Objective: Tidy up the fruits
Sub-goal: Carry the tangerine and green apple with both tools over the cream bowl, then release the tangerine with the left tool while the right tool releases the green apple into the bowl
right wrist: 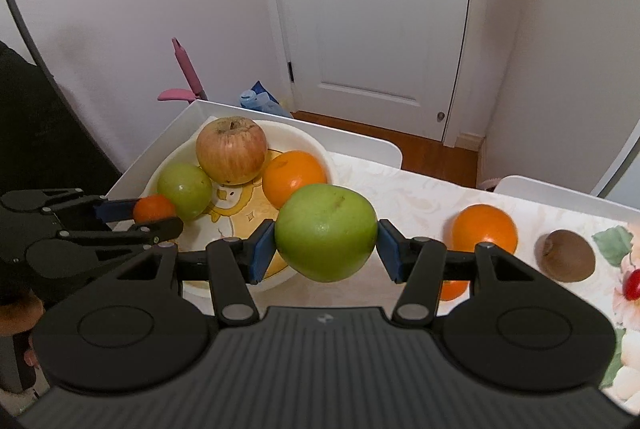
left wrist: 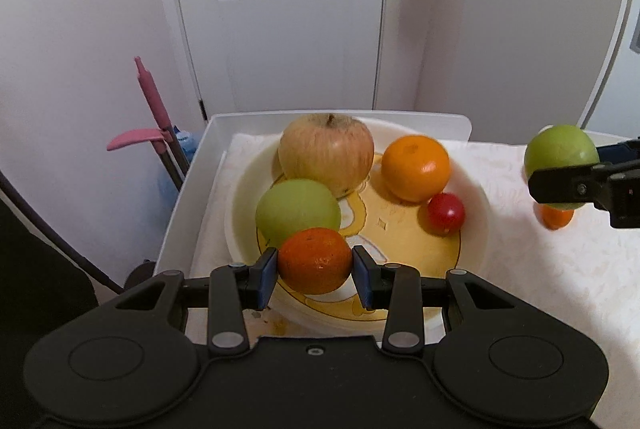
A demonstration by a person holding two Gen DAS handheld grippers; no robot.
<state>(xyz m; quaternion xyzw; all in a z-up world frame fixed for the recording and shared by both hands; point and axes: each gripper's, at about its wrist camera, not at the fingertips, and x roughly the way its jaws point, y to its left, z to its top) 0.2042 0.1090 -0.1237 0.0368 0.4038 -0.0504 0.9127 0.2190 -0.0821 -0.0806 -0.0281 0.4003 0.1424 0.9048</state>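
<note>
tangerine [left wrist: 314, 260] in left gripper [left wrist: 314, 271], green apple [right wrist: 326, 233] in right gripper [right wrist: 326, 249]

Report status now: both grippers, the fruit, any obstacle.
Left gripper shut on tangerine over bowl. Right gripper shut on green apple. Nothing in the way.

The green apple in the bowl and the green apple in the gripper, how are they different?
The green apple in the bowl rests among other fruit; the held green apple hangs in the air, pinched by the right gripper. The held one shows a brown streak; the bowl one looks plain. Both are round and green.
</note>
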